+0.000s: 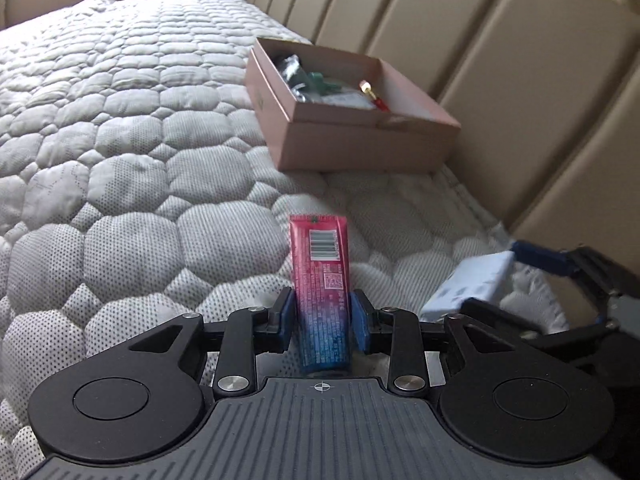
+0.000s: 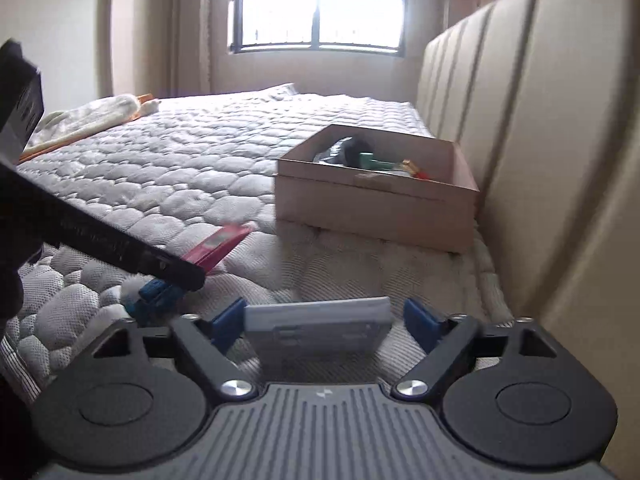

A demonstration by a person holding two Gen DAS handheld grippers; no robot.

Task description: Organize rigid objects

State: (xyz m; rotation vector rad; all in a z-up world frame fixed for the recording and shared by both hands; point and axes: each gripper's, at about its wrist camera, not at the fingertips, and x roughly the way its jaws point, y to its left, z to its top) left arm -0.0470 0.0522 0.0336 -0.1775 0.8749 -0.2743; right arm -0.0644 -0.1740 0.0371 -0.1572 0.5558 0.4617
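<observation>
My left gripper [image 1: 323,316] is shut on a pink-and-blue tube [image 1: 322,276] with a barcode, held just over the quilted mattress; the tube also shows in the right wrist view [image 2: 218,246]. My right gripper [image 2: 324,320] is open around a flat white-grey box [image 2: 318,322] lying on the mattress, its blue pads [image 2: 420,322] a little apart from the box's ends. That box and the right gripper [image 1: 480,280] show at the right of the left wrist view. An open pink cardboard box [image 1: 360,144] [image 2: 376,208] ahead holds a green item, a red-gold item and dark packets.
The padded beige headboard [image 1: 520,80] [image 2: 540,160] runs along the right, close behind the cardboard box. A folded cream and orange cloth [image 2: 88,120] lies at the mattress's far left. A window [image 2: 320,4] is at the far wall.
</observation>
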